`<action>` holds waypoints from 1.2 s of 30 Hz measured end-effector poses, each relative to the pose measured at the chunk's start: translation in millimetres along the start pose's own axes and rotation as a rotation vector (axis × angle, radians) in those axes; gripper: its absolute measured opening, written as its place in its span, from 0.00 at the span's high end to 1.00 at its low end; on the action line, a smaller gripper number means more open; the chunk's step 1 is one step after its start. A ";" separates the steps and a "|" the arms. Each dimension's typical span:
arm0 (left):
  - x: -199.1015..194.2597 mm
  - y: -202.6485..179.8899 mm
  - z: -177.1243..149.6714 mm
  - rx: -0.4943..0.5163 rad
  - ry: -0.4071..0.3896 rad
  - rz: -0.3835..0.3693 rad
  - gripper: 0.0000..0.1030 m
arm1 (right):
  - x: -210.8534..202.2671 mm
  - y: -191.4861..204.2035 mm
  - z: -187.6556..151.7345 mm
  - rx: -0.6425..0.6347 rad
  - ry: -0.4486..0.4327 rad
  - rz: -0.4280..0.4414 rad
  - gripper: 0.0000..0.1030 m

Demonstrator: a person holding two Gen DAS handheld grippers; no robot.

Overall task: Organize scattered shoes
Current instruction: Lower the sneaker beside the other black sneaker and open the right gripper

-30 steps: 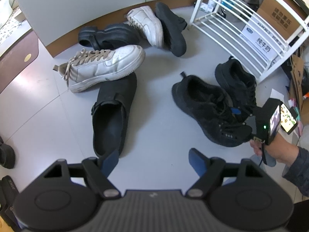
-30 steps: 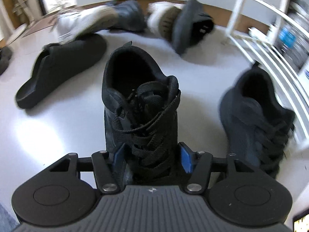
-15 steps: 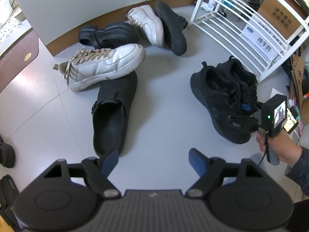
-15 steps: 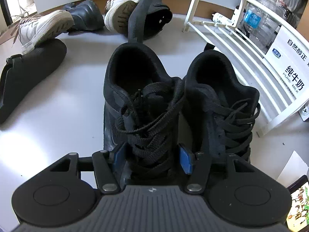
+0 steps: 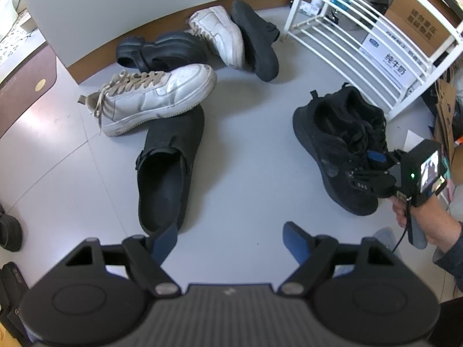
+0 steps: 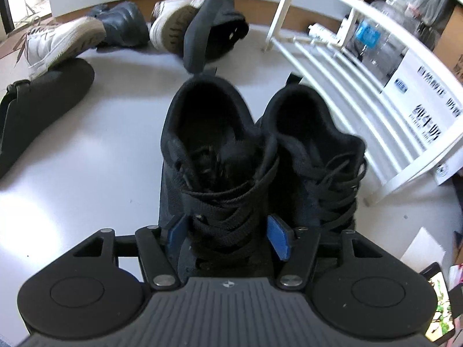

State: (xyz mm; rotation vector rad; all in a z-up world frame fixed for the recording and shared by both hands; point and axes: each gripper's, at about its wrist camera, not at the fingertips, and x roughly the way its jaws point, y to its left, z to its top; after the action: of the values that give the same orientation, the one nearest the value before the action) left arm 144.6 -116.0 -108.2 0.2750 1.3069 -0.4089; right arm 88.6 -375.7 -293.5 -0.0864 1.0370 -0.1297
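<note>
Grey floor is carrying loose shoes; your right gripper is clamping the black sneaker at its laces, keeping it against its mate at three o'clock; your left gripper is hanging wide open, empty.

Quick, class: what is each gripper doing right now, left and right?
Left gripper: open, holding nothing.
Right gripper: shut on the black sneaker, at its laces.

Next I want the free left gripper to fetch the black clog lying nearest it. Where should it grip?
Judging by its pose, grip the black clog by the heel rim, coming from the left gripper side: the open heel faces it, upright, and offers a thin wall.
</note>
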 end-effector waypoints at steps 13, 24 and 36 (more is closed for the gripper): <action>1.4 -4.8 3.1 0.013 -0.006 0.007 0.20 | 10.6 -6.3 -2.0 0.031 0.024 0.041 0.48; -22.6 6.3 5.6 -0.068 -0.068 0.026 0.20 | -3.4 -11.3 18.4 0.087 0.128 0.064 0.40; -68.1 19.7 4.4 -0.102 -0.155 0.028 0.20 | -93.9 5.3 74.6 0.004 0.186 0.151 0.36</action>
State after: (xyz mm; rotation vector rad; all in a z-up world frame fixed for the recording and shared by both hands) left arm 143.2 -90.9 -41.8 0.1720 1.1664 -0.3322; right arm 106.1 -355.8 -176.4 0.0077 1.2244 -0.0019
